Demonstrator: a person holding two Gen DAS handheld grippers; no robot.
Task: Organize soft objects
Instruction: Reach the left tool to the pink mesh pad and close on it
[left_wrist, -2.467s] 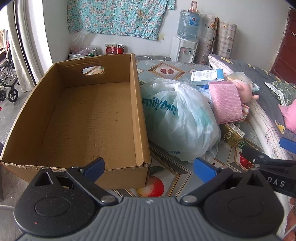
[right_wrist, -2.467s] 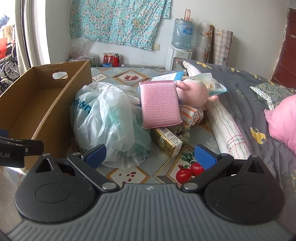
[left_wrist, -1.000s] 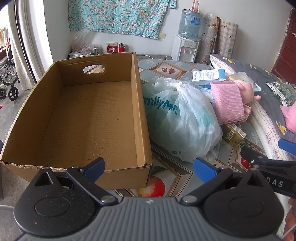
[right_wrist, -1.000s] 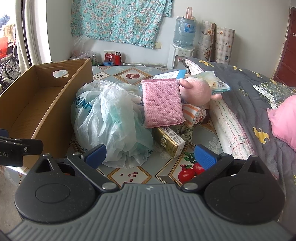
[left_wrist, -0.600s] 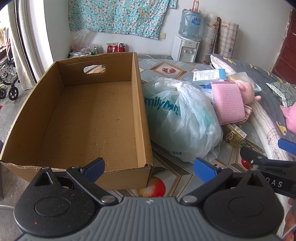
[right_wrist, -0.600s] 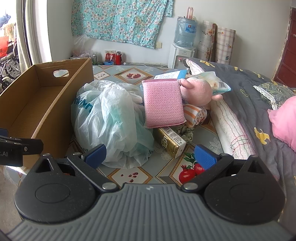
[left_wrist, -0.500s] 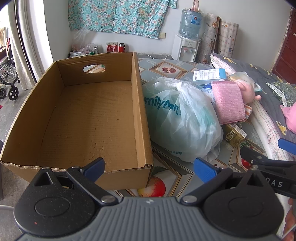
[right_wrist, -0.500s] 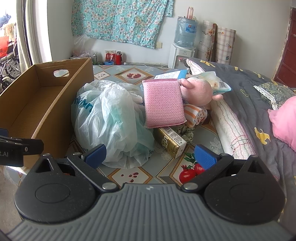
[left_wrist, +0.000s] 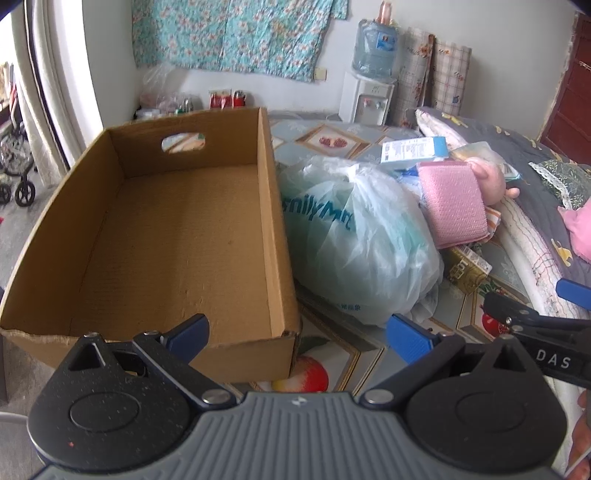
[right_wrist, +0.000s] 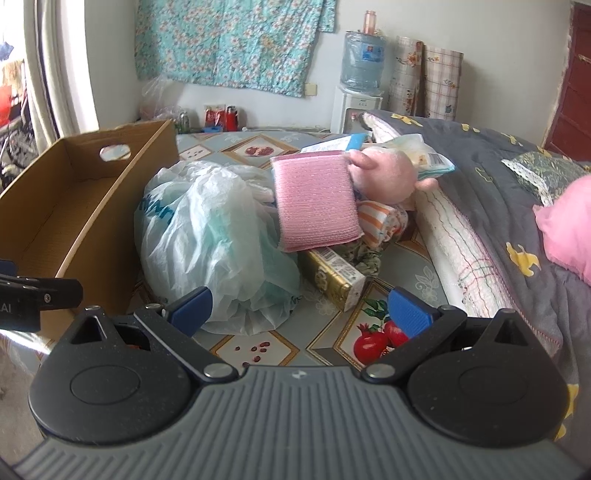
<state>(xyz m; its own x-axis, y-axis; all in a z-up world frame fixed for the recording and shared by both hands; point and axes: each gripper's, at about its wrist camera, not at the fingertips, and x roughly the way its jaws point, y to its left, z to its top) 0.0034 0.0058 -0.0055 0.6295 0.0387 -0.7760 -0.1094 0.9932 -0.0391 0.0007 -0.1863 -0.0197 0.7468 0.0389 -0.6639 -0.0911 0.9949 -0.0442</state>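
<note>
Fingers (right_wrist: 190, 306) spread, pink cloth (right_wrist: 316, 201) well ahead

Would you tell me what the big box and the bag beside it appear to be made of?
The box looks like matte brown corrugated cardboard: ribbed floor, ragged front edge. The bag seems thin glossy plastic film: translucent, crinkled, with printed lettering.

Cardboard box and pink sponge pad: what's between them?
A stuffed white plastic bag fills the stretch between the cardboard box and the pink sponge pad, which leans against it. Both wrist views show it.
</note>
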